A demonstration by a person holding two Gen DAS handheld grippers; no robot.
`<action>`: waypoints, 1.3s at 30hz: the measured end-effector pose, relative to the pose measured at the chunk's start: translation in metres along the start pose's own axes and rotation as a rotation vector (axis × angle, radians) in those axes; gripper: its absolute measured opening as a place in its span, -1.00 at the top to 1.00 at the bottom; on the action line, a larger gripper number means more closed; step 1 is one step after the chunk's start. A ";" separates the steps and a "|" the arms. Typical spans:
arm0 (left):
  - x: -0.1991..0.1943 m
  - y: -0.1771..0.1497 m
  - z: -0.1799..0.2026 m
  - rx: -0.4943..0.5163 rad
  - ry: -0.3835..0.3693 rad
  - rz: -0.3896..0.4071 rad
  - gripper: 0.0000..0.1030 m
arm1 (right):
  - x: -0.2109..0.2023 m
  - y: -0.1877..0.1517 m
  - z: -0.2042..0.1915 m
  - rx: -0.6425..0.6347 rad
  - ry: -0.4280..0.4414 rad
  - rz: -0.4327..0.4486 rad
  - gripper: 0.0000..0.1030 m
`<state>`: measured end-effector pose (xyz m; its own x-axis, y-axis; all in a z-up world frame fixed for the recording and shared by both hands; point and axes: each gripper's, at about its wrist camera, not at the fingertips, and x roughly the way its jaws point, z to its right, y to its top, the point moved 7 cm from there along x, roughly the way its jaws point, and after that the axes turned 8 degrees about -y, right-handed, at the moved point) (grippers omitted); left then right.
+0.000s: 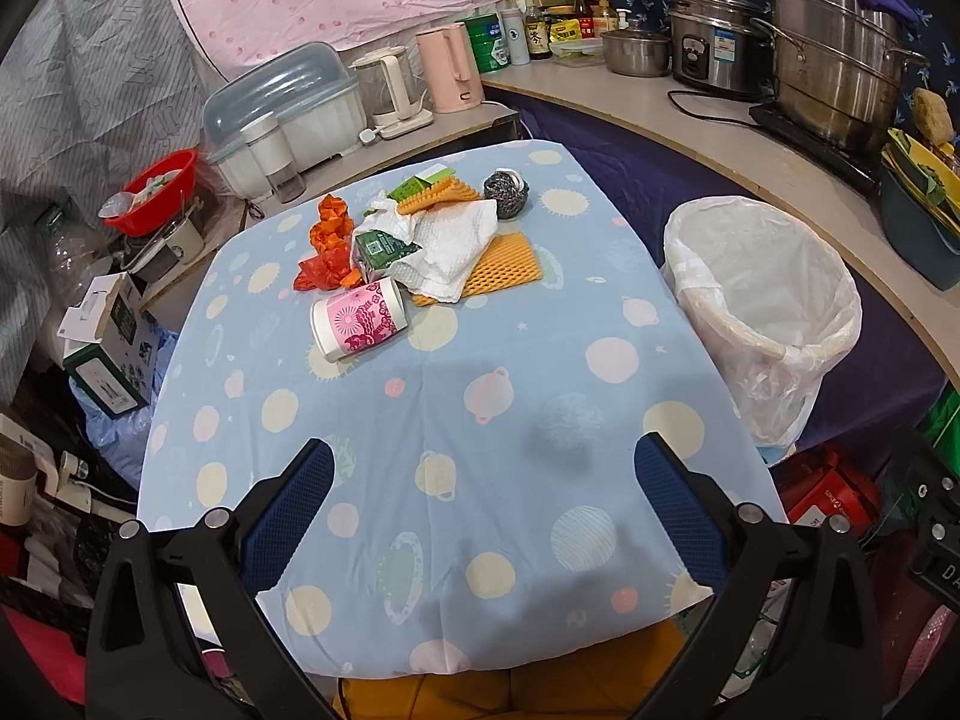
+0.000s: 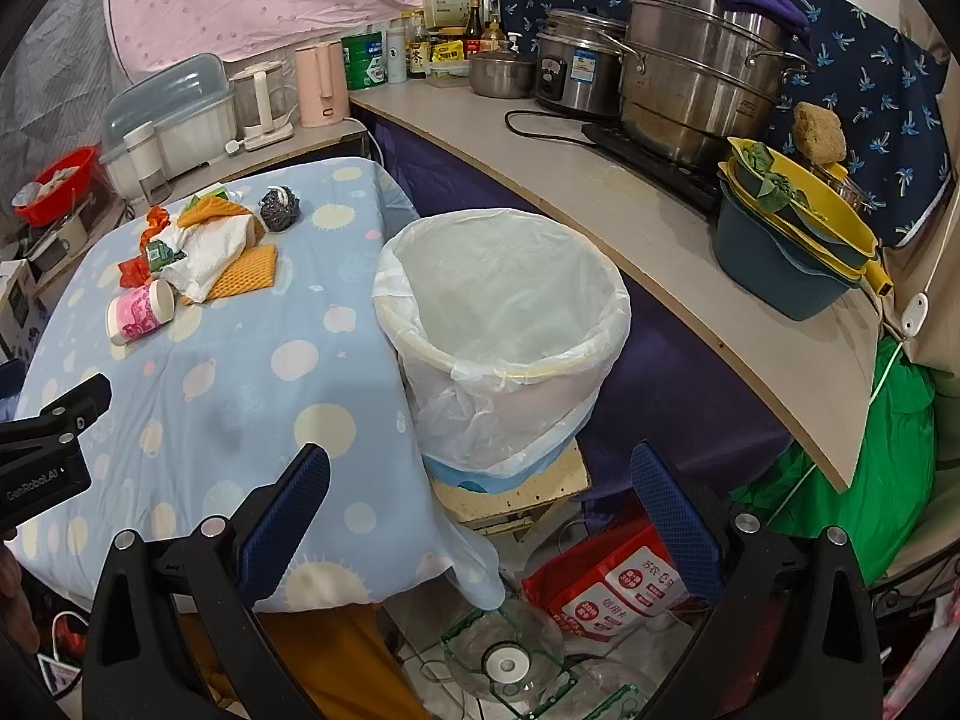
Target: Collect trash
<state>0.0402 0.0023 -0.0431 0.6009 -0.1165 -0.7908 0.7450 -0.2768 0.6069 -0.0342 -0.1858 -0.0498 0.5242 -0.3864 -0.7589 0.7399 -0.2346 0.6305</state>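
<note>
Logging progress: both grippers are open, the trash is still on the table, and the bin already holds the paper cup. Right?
Not quite. The paper cup still lies on the table; the right wrist view shows the bin empty. The rest stands.

Left claw (image 1: 483,504), right claw (image 2: 480,510) agape

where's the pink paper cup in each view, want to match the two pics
Left wrist view: the pink paper cup lies on its side left of centre on the blue tablecloth, in front of the trash pile.
Right wrist view: the same cup lies at the far left, mid-height.
Shared landmark: the white-lined bin, to the right of the cup in both views.
</note>
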 end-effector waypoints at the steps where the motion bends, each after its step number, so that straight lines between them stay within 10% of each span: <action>1: 0.001 0.000 0.000 -0.001 -0.001 -0.001 -0.86 | 0.000 0.000 -0.001 -0.001 0.000 -0.001 -0.87; 22: 0.042 0.001 -0.030 -0.096 -0.037 -0.073 -0.86 | 0.030 0.010 -0.024 -0.003 0.007 -0.031 -0.87; 39: 0.115 0.019 -0.155 -0.297 0.027 -0.103 -0.86 | 0.073 0.043 -0.093 -0.024 0.057 -0.018 -0.87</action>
<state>0.1688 0.1317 -0.1101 0.5222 -0.0764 -0.8494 0.8521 0.0056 0.5234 0.0754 -0.1415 -0.0933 0.5334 -0.3305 -0.7786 0.7588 -0.2197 0.6131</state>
